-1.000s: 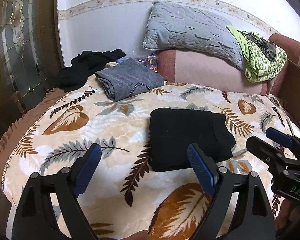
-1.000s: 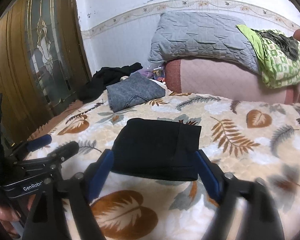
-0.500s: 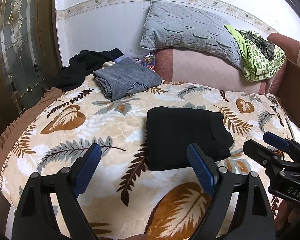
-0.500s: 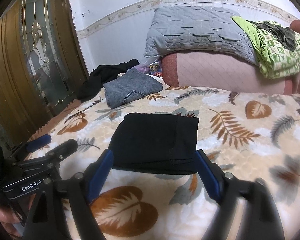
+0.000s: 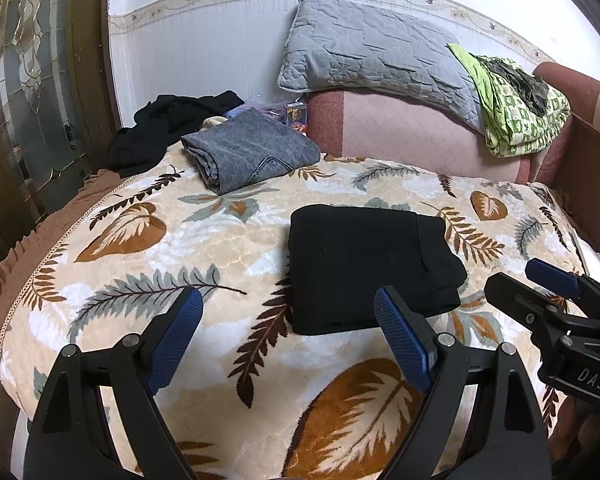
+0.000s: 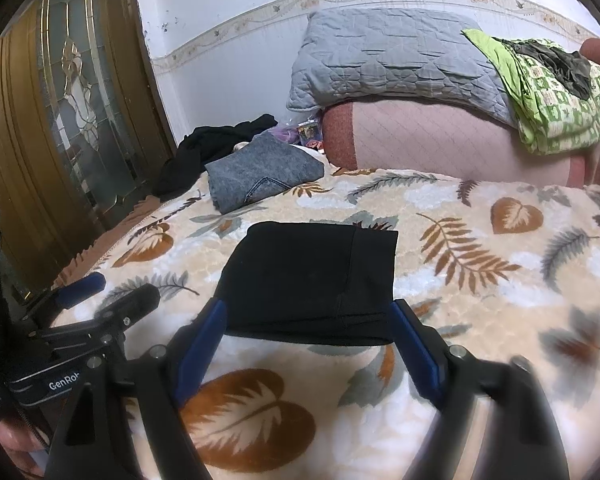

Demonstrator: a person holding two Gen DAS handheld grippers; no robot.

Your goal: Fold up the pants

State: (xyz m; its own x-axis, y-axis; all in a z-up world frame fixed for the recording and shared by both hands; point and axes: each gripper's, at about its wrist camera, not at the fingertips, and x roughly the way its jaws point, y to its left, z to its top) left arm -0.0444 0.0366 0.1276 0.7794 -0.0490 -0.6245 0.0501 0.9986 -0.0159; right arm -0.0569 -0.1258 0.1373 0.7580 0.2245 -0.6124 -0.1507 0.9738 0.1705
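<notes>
Black pants (image 5: 364, 268) (image 6: 308, 280) lie folded into a flat rectangle on the leaf-patterned blanket (image 5: 148, 256) (image 6: 480, 308). My left gripper (image 5: 288, 320) hovers open over the blanket, short of the pants' near left corner, with nothing between its blue pads. In the right wrist view my right gripper (image 6: 308, 328) also stands open, its fingertips on either side of the pants' near edge and apart from the cloth. Each gripper shows in the other's view: the right one (image 5: 540, 284) at the right edge, the left one (image 6: 112, 292) at the left.
Folded grey jeans (image 5: 248, 148) (image 6: 260, 168) lie at the far left of the bed beside a heap of black clothes (image 5: 168, 124) (image 6: 216, 144). A grey pillow (image 5: 372, 48), a green patterned cloth (image 5: 516, 108) and a pink headboard (image 5: 412, 132) are at the back. A glass-panelled door (image 6: 76, 100) stands left.
Both views have shifted slightly, so the pants sit a little lower and nearer in the right wrist view. Both grippers stay open and the pants have not moved on the blanket.
</notes>
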